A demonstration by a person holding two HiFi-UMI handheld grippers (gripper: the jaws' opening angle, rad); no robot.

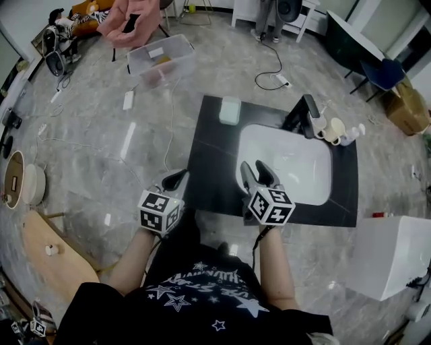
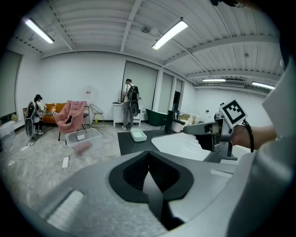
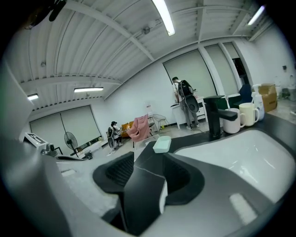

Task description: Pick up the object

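Observation:
A black counter carries a white sink with a dark faucet. A pale green box lies at the counter's far left corner; the left gripper view shows this box ahead, and so does the right gripper view. Cream mugs stand to the right of the faucet. My left gripper hovers just off the counter's left edge, jaws shut and empty. Over the sink's near left rim, my right gripper is shut too, holding nothing.
A clear plastic bin and a pink chair stand on the floor beyond the counter. Cables trail across the floor. A wooden table is at my left and a white box at my right. People stand far off.

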